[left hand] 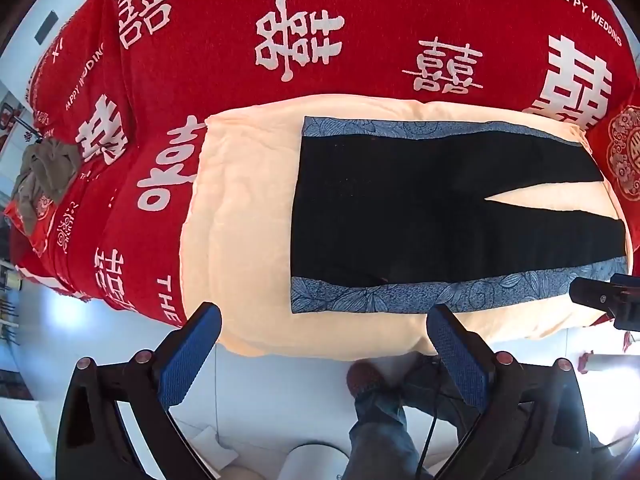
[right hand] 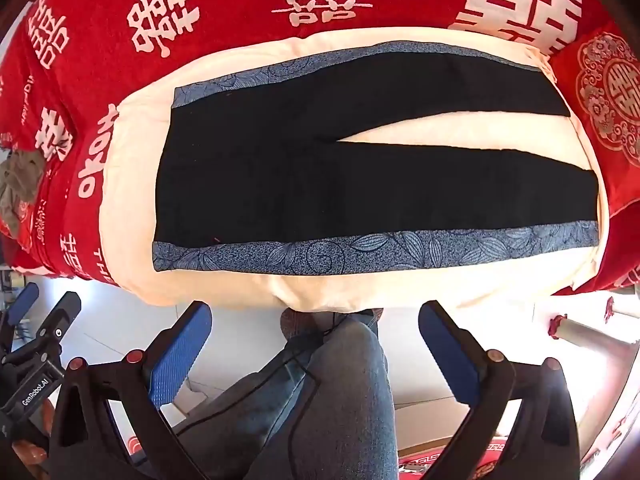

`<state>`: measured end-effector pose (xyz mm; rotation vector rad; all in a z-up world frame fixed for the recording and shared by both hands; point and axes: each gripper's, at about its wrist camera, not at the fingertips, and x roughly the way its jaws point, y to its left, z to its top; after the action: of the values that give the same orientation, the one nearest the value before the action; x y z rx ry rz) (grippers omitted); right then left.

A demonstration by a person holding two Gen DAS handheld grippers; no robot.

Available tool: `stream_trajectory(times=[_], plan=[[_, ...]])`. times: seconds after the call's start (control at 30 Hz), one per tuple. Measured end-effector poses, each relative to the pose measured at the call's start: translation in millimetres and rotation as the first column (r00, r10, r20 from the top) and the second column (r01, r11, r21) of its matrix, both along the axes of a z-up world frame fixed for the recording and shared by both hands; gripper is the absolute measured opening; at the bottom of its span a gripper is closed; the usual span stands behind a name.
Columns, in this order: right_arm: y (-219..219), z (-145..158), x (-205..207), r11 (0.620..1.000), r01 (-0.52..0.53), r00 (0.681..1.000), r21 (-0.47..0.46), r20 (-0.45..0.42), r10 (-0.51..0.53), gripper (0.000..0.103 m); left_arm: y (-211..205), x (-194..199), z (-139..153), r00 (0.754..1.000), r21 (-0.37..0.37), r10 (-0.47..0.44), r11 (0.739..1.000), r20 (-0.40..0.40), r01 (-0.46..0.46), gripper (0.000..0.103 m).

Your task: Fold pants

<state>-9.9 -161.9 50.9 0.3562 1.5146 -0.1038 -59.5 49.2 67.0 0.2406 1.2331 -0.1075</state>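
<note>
Pants: flat black fabric pants with blue floral side bands (left hand: 420,208), spread on the cream quilt (left hand: 240,220), ahead of both tongs.
Tongs: left tongs (left hand: 324,344) wide, empty; right tongs (right hand: 316,340) wide, empty.
Handling: looks light, limp, likely to drape.
Grip: pinch near band's hem and waist corners.

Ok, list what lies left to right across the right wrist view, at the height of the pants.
Grey cloth → red bedspread → cream cushion → pants → red patterned pillow.
</note>
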Motion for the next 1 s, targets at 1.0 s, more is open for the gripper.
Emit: stream_trajectory(times=[1.0], plan=[[31,5,-12,0.999,0.04,0.998,-0.012,0.047,-0.039,0.103,36,-6,6,0.999,0.0,-0.007,1.0,0.045,0.007,0.103]])
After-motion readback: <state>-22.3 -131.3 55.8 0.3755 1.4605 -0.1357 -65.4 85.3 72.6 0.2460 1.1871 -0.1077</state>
